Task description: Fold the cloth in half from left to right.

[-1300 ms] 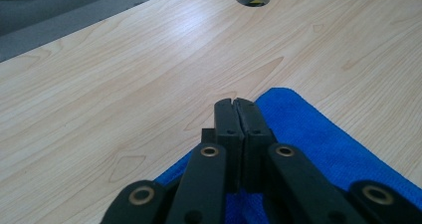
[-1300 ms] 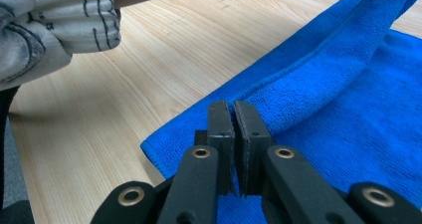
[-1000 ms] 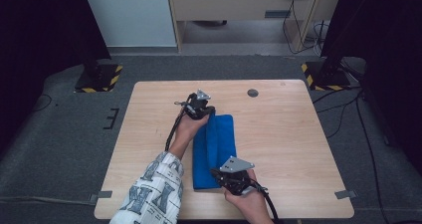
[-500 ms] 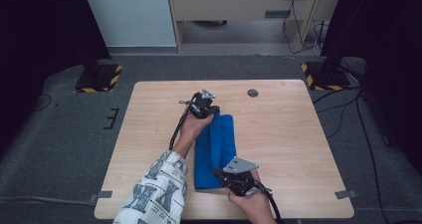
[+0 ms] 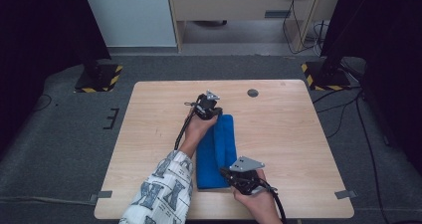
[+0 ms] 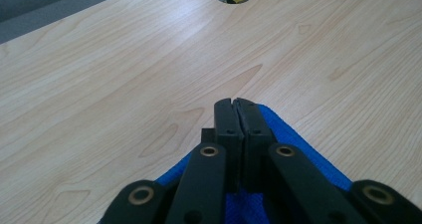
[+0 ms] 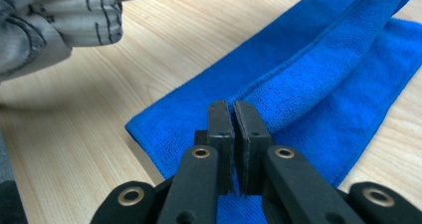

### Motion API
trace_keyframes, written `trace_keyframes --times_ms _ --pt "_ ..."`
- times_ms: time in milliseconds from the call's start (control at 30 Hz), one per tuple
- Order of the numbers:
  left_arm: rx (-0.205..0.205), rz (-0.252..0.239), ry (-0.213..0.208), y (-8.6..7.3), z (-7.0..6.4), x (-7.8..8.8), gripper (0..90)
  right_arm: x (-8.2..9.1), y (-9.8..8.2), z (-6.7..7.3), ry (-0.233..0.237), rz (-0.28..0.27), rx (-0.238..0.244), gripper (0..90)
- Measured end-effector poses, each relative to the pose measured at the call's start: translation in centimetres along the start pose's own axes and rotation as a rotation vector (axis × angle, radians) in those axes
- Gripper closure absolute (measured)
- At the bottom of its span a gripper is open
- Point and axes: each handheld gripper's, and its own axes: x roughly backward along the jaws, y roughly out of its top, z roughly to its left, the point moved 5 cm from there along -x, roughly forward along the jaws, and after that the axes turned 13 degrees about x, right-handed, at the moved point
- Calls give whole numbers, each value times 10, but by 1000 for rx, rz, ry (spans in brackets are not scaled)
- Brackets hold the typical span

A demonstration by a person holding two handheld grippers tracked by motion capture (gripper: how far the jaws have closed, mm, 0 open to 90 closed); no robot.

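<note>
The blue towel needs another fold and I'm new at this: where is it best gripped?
Probably at the end corners of the blue towel: thin edges lying on the table. Come in low from each short end, as the left gripper and right gripper do.

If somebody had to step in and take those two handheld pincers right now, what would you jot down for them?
Left gripper: shut on the far end of the blue microfibre cloth.
Right gripper: shut on the near end of the same edge.
Cloth: lies lengthwise mid-way across the light wooden table, one long edge raised into a ridge between the two grippers, the rest flat.
Done: both ends of that edge are pinched and lifted a little.
Left: probably carry the held edge across to finish the fold, lay it flat, then open both grippers.
</note>
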Motion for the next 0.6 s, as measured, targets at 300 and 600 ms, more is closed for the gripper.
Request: trace_keyframes --times_ms 300,600 --pt "8 7 -2 -1 -1 -7 887 -1 -9 -2 2 21 -17 868" --pt "18 5 -11 -1 -3 -10 885 -2 -15 -3 5 32 -19 867"
